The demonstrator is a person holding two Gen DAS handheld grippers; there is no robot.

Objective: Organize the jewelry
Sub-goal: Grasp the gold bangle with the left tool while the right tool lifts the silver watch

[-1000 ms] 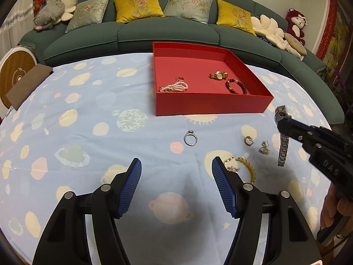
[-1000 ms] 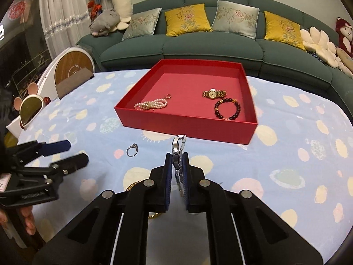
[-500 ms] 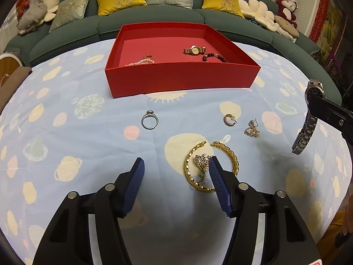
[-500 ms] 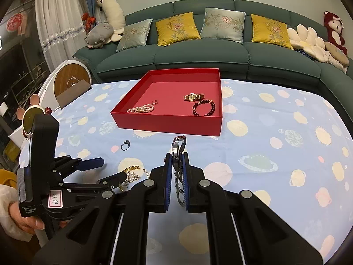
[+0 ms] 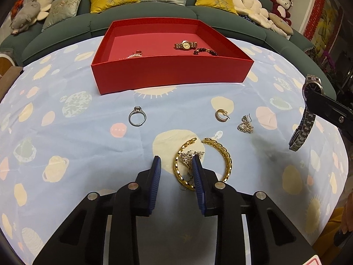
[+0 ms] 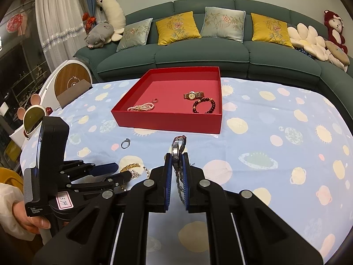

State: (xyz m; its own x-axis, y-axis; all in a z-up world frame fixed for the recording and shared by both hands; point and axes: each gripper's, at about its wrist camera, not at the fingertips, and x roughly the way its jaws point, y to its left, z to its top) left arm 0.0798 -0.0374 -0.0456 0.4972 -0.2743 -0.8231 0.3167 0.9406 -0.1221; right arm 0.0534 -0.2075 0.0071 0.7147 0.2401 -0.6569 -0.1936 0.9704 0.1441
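Right tongs [image 6: 176, 165] clamp the steel watch [image 5: 304, 114], band hanging lengthwise downward; left tongs [image 5: 175, 172], just narrowing, grip nothing.

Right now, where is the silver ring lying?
The silver ring lies alone on the blue tablecloth, just in front of the red box, towards its left corner and left of the gold bracelet.

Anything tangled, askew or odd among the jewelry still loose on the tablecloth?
Yes: a silver flower-shaped earring lies piled on the open gold chain bracelet, so the left gripper, jaws just closing beside them, might snag both. Nothing looks damaged.
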